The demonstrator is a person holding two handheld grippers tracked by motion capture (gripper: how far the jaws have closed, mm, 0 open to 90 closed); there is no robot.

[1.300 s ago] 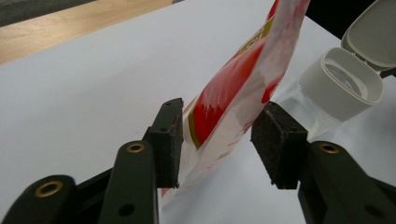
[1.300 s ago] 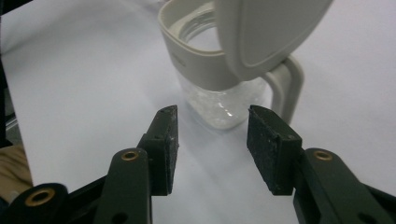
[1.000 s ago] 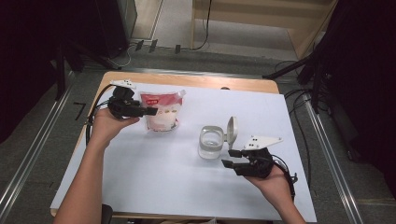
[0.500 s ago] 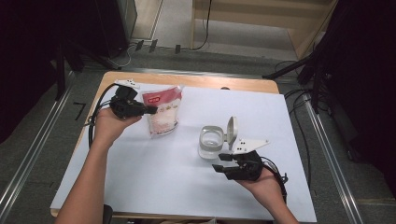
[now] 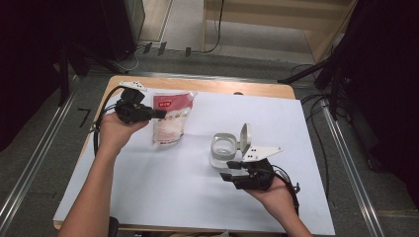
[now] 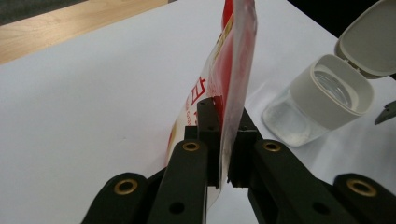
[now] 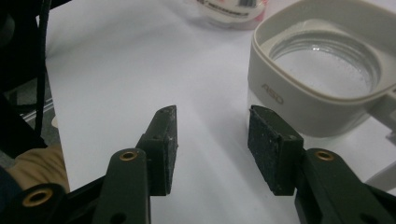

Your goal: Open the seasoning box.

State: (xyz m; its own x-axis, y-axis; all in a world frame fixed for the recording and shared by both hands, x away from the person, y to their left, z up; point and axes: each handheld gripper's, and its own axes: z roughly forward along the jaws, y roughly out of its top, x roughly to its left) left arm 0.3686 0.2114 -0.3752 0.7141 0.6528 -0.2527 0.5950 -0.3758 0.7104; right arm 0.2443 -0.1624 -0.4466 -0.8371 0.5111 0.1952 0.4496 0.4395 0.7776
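A red and white pouch (image 5: 170, 121) with pale contents lies at the back left of the white sheet. My left gripper (image 5: 159, 114) is shut on the pouch's near edge; its jaws have just been closing on it. In the left gripper view the pouch (image 6: 236, 60) stands edge-on between the pads of the left gripper (image 6: 224, 119). A clear square container (image 5: 225, 148) with a beige collar stands mid-right, its flip lid (image 5: 245, 138) raised. My right gripper (image 5: 228, 177) hovers just in front of it, open with nothing between its jaws. In the right gripper view the container (image 7: 322, 88) stands ahead and to the right of the right gripper (image 7: 212, 140).
The white sheet (image 5: 163, 187) covers most of a wooden table (image 5: 247, 89), whose far edge is bare wood. Cables trail from both grippers. Metal rails run along the floor on either side of the table.
The left gripper has shut on the pouch's edge, and the pouch has gone from bulging upright to leaning flatter. The right hand has edged slightly left.
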